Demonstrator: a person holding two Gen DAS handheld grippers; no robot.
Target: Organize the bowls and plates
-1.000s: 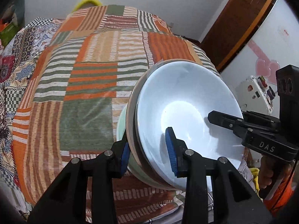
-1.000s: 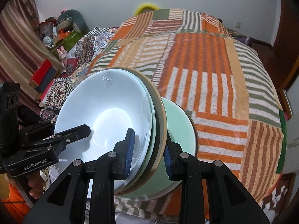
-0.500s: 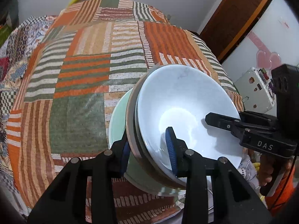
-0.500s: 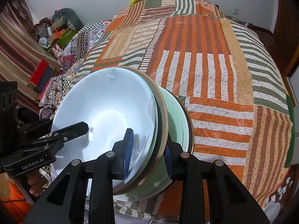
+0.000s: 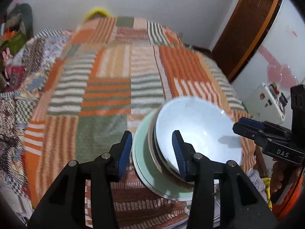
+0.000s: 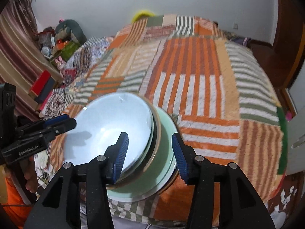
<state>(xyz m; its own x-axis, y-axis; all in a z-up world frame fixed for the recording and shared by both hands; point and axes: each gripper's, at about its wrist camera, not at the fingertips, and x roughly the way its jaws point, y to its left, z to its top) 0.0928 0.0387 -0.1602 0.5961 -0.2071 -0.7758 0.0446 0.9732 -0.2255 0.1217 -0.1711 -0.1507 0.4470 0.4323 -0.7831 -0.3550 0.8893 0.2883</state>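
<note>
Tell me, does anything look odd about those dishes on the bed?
Yes. The white bowl is nested with a green plate, and the whole stack looks tilted rather than flat on the striped quilt. Both the left gripper and the right gripper are open around it, not clamping.

Both my tongs, left (image 5: 151,152) and right (image 6: 149,154), now spread wide off the stacked bowls (image 6: 122,133), which sit on the bed (image 6: 209,95).
</note>
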